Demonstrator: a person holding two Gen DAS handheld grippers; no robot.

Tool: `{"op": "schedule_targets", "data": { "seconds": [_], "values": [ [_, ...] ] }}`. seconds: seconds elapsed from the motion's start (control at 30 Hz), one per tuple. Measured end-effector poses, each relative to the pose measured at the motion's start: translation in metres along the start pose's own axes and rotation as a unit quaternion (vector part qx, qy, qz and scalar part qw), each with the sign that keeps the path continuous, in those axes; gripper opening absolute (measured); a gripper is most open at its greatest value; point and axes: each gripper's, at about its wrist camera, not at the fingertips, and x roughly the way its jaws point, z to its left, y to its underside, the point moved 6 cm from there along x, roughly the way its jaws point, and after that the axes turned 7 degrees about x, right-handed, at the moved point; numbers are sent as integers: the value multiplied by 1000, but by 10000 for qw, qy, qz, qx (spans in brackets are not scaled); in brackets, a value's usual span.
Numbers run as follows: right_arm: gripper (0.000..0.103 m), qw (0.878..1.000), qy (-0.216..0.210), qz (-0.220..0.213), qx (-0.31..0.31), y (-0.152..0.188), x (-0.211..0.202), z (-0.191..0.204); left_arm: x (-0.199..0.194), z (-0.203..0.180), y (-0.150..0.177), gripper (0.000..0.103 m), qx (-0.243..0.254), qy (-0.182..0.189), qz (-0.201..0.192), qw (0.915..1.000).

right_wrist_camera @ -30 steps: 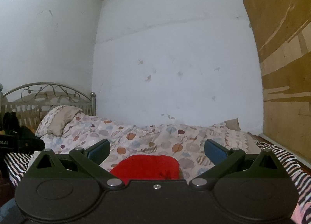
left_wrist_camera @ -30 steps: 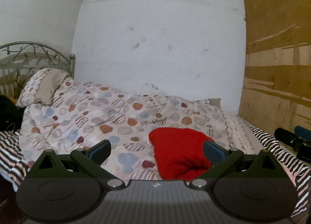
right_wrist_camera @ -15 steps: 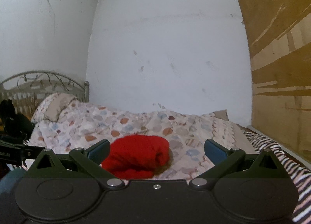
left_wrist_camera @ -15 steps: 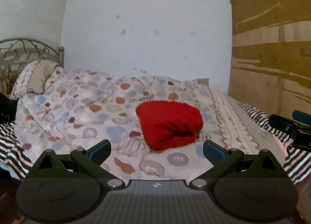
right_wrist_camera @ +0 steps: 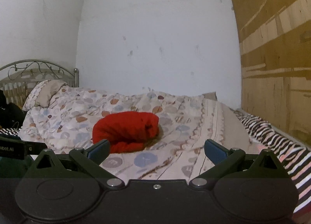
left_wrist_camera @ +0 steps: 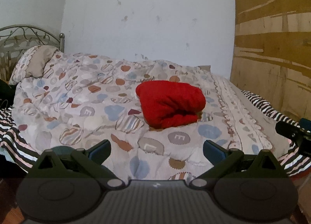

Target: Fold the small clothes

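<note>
Hovering short of the bed, your left gripper [left_wrist_camera: 157,148] and right gripper [right_wrist_camera: 157,148] are both spread and empty — the bundled red knit garment [left_wrist_camera: 171,103] sits on the spotted quilt [left_wrist_camera: 81,107], seemingly folded already, so any next move needs a fresh piece.
</note>
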Motion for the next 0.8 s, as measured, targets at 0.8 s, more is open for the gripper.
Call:
{"op": "schedule_targets", "data": {
  "seconds": [0.8],
  "values": [
    [103, 9997, 158, 160, 34, 9, 6, -6, 1, -15, 7, 102, 450, 12, 147, 9989]
  ]
}}
